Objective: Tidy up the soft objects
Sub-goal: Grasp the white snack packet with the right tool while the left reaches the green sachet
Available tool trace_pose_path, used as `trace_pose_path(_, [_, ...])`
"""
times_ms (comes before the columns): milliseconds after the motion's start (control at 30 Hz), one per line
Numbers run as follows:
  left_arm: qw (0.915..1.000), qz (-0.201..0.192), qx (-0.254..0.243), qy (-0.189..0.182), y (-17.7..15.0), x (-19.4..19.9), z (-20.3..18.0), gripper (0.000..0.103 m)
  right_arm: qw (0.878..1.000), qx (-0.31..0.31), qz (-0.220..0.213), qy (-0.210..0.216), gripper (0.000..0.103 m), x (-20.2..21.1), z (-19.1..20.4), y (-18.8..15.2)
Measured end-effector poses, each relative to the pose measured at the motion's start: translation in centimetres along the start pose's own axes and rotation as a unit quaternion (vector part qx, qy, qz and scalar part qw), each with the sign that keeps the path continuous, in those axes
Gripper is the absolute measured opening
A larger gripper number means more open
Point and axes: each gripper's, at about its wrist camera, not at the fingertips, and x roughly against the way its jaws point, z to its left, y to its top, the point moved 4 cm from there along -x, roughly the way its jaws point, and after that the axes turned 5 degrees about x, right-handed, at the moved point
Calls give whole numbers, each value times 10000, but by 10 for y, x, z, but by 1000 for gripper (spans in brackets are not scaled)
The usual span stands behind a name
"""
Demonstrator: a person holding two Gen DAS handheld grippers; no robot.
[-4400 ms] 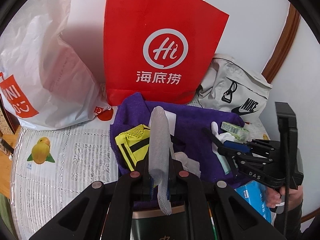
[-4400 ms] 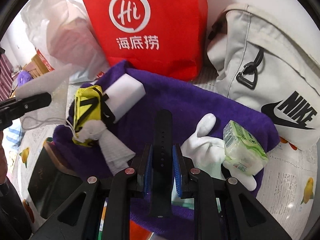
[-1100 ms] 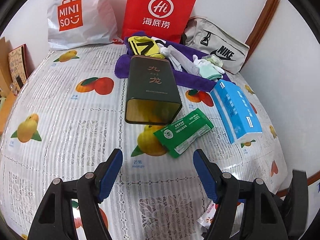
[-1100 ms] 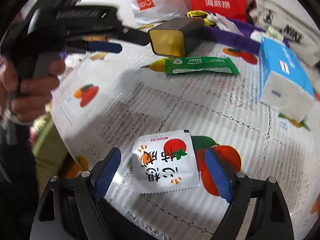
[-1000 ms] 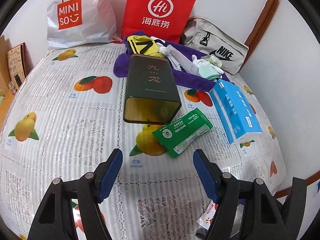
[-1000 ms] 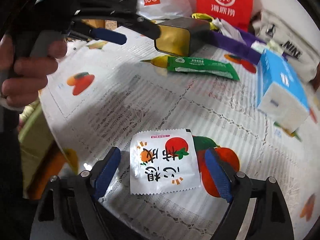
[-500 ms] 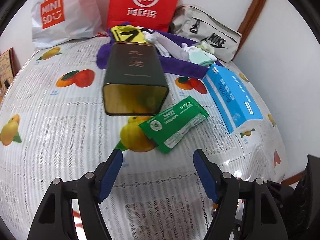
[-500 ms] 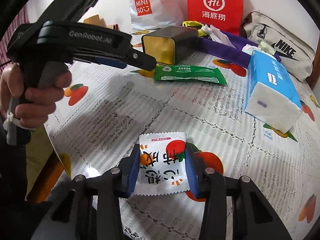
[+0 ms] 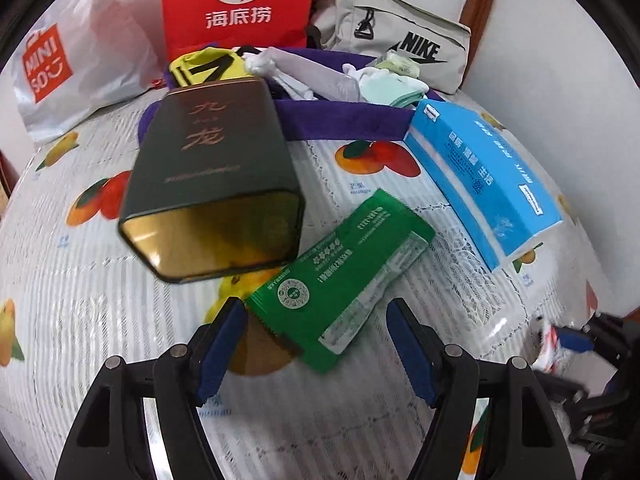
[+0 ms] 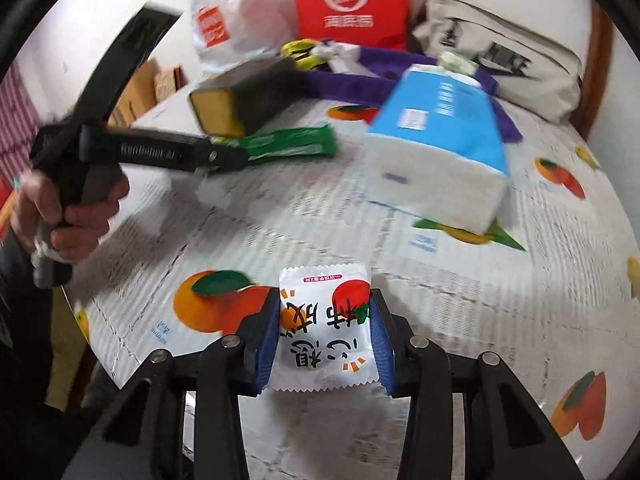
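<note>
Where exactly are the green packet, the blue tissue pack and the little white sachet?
green packet (image 9: pixel 344 276), left wrist view, middle of its printed face
blue tissue pack (image 9: pixel 484 172), left wrist view, centre of its blue top
white sachet (image 10: pixel 325 328), right wrist view, middle of its front

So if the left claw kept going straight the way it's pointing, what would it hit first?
Most likely the green packet: it lies flat on the tablecloth, just ahead of the open left claw, its near end reaching in between the fingers. The dark tin sits further back and left. Depth is hard to judge.
</note>
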Motion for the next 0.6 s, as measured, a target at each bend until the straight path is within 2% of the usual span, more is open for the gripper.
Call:
trace_pose_path(167, [9995, 111, -244, -161, -1, -2, -15, 71, 9997, -248, -27, -32, 42, 1, -23, -2])
trace_pose_path(267, [9975, 237, -378, -547, -9, 2, -30, 71, 9995, -319, -77, 41, 42, 2, -27, -3])
trace_pose_path(300, [9970, 257, -450, -574, -11, 3, -34, 71, 9994, -328, -84, 53, 42, 2, -27, -3])
trace_pose_path(433, [9980, 161, -565, -250, -11, 8, -36, 71, 9994, -322, -132, 78, 42, 2, -27, -3])
trace_pose_path(600, [9982, 105, -530, -259, -2, 8, -32, 71, 9992, -344, -177, 108, 43, 4, -27, -5])
